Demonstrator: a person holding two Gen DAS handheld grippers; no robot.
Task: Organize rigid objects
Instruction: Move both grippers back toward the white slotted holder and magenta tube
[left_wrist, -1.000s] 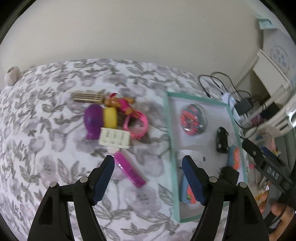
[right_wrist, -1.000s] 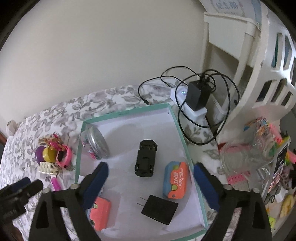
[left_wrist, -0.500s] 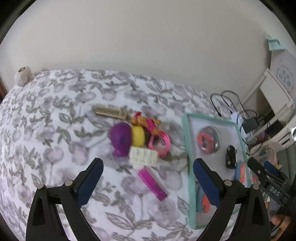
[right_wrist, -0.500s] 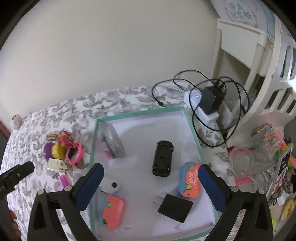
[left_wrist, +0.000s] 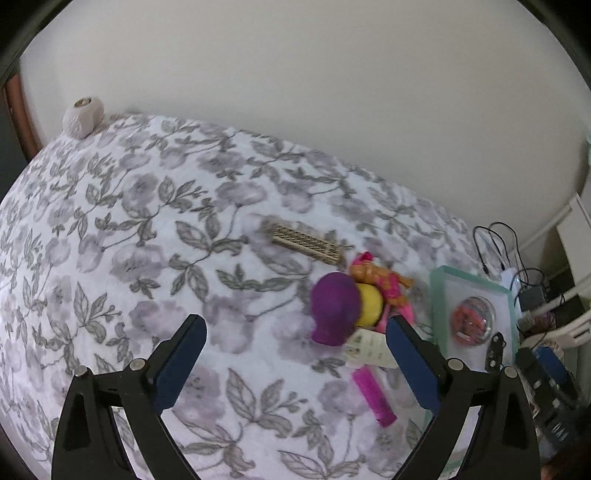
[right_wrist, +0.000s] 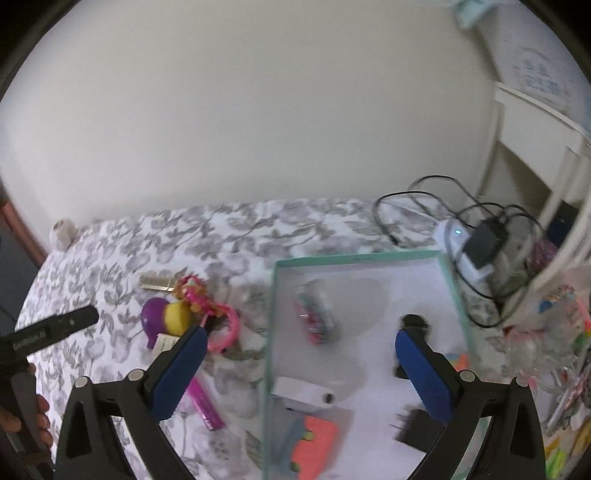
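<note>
Both the left gripper (left_wrist: 295, 354) and the right gripper (right_wrist: 297, 363) are spread wide with nothing between them, while a cluster of toys (left_wrist: 347, 306) lies on the flowered cloth (left_wrist: 147, 258) just beside the tray's (right_wrist: 362, 255) left edge.

One teal-rimmed tray (right_wrist: 453, 280) holds six things: one round beaded case (right_wrist: 314, 317), one black toy car (right_wrist: 413, 322), two orange toys (right_wrist: 314, 443), one white block (right_wrist: 301, 393) and one black plug (right_wrist: 415, 430). Outside it lie one purple toy (left_wrist: 334, 308), one yellow ball (left_wrist: 369, 304), one doll (left_wrist: 380, 278), one pink ring (right_wrist: 225, 330), one comb (left_wrist: 306, 244), one white brick (left_wrist: 367, 347) and one magenta bar (left_wrist: 373, 397).
</note>
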